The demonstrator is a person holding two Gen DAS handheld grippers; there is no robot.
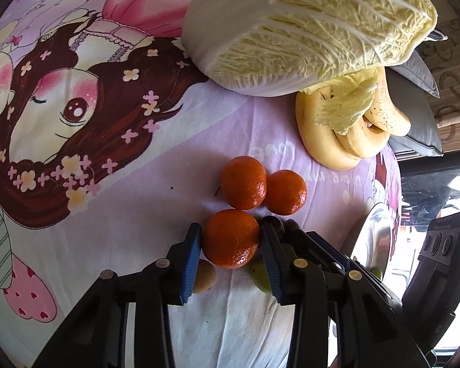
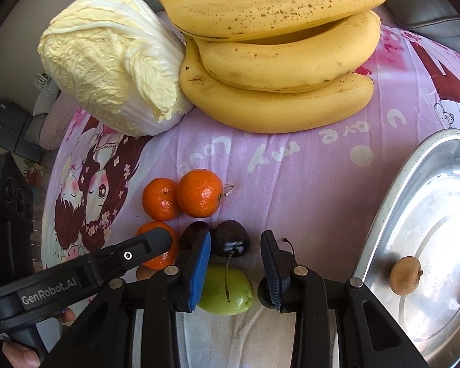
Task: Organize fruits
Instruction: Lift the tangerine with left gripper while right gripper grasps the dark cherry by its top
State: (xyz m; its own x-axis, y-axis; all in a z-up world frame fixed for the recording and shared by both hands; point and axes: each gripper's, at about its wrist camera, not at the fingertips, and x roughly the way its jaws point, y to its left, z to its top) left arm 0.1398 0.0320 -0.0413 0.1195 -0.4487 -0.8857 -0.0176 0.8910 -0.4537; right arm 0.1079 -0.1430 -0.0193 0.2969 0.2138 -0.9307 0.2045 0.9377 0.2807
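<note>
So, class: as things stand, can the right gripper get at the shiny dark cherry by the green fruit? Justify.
Probably yes. The right gripper stands open with the dark cherry between its fingertips, nothing lying over it. The left gripper, closed on a tangerine, sits close alongside.

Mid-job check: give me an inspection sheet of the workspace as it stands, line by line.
Surface: pink cartoon-print sheet, wrinkled near the grippers.
Job's things: nearest tangerine between the left jaws, two other tangerines beyond it; bananas; dark cherries; green fruit; small brown fruit already on the steel tray.
Clutter: napa cabbage, resting against the bananas.
Grippers: left gripper shut on the nearest tangerine; right gripper open over the green fruit, pads apart from it.
Cables: nothing seen.
Surroundings: grey cushions beyond the sheet.
</note>
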